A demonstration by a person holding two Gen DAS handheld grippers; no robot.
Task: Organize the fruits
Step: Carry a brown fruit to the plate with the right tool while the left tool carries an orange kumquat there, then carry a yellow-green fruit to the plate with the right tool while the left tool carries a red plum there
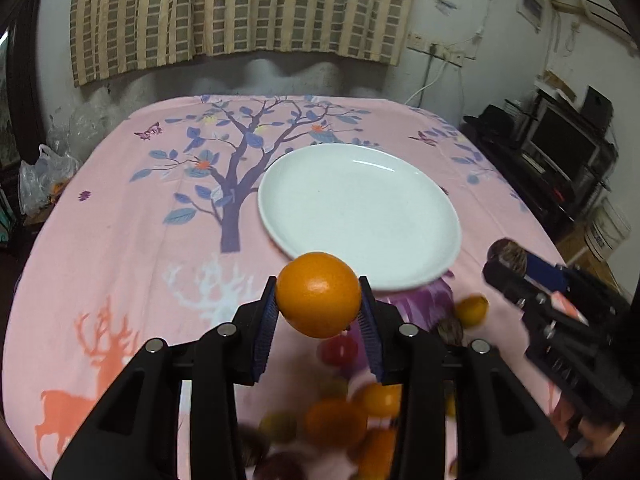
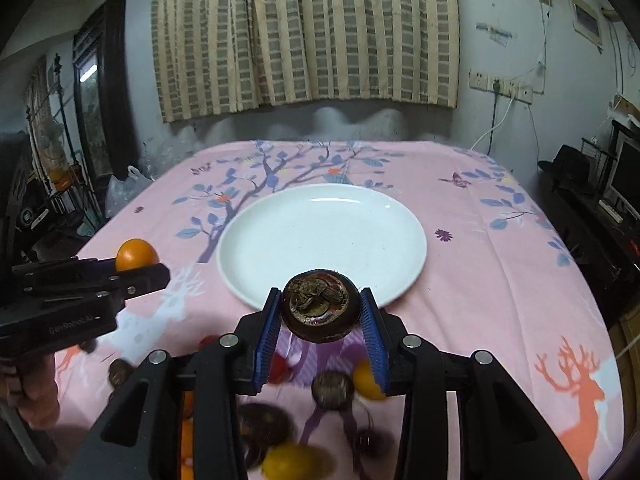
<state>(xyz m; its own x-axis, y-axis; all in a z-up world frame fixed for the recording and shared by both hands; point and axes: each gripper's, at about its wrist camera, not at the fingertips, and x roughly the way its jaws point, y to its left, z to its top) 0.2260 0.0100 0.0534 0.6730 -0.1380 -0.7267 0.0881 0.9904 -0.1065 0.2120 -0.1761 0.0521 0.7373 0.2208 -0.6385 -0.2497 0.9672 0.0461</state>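
Note:
My left gripper (image 1: 319,300) is shut on an orange (image 1: 318,294), held above the cloth just short of the near rim of an empty white plate (image 1: 360,208). My right gripper (image 2: 320,308) is shut on a dark brown round fruit (image 2: 320,306), also held just short of the plate's (image 2: 320,236) near rim. The left gripper with its orange (image 2: 136,255) shows at the left of the right wrist view. The right gripper (image 1: 506,258) shows at the right of the left wrist view. Several loose oranges, red and dark fruits (image 1: 340,412) lie blurred on the cloth below the grippers.
A pink cloth with tree and deer prints (image 1: 140,220) covers the table. A plastic bag (image 1: 44,176) sits off the left edge. Dark shelves with a screen (image 1: 560,152) stand to the right. A curtain (image 1: 240,12) hangs on the back wall.

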